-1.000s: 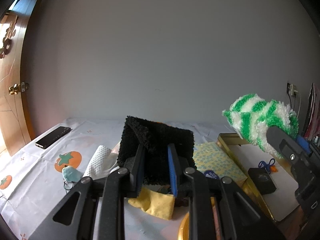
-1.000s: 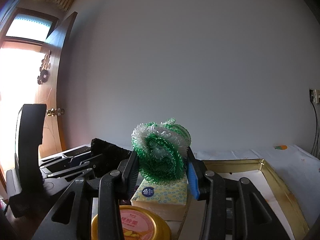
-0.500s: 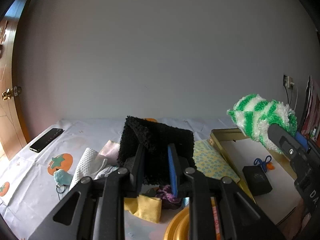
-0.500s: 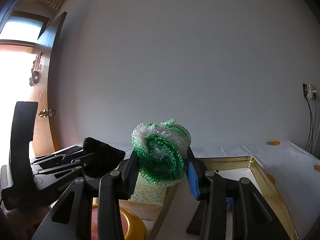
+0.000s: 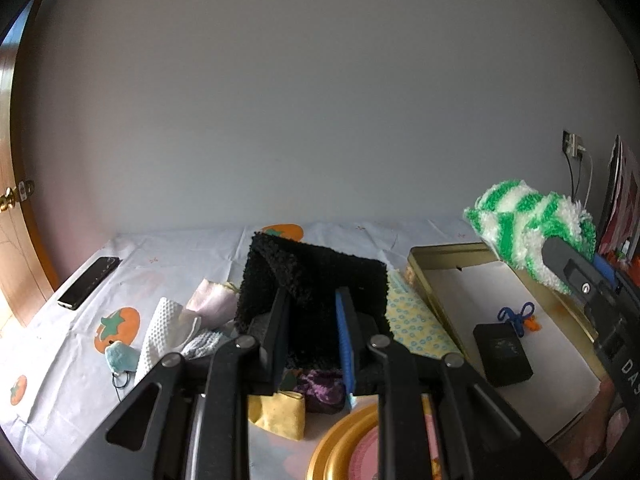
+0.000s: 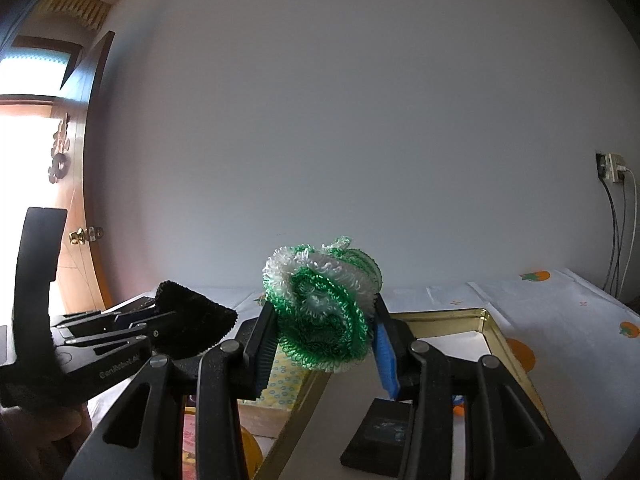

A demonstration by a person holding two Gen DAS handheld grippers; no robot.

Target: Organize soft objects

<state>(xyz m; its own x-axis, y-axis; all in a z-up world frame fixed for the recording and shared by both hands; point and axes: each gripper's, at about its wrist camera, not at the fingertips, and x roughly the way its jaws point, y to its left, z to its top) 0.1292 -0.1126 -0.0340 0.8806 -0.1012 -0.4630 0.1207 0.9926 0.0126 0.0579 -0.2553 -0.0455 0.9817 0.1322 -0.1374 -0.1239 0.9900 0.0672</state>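
Note:
My left gripper [image 5: 312,316] is shut on a black fuzzy cloth [image 5: 320,272], held above the table; the same cloth [image 6: 192,320] shows at the left of the right wrist view. A green and white fluffy scrubber [image 6: 320,312] is pinched in my right gripper [image 6: 324,340], above the near-left corner of the gold tray [image 6: 496,328]. In the left wrist view the scrubber [image 5: 528,220] hangs over the tray [image 5: 424,276]. Beneath the black cloth, several soft items lie on the tablecloth: a white textured cloth [image 5: 160,328], a yellow cloth [image 5: 280,416], a purple piece [image 5: 324,392].
Inside the tray sit a black box [image 5: 502,354] and a blue clip [image 5: 516,316]. A yellow patterned tissue box [image 5: 416,328] stands left of the tray. A phone [image 5: 88,282] lies far left, a gold-rimmed lid [image 5: 348,448] near the front. The wall is close behind.
Both grippers have drifted right with their loads. The tray has come further into both views; the phone and the door have slid left.

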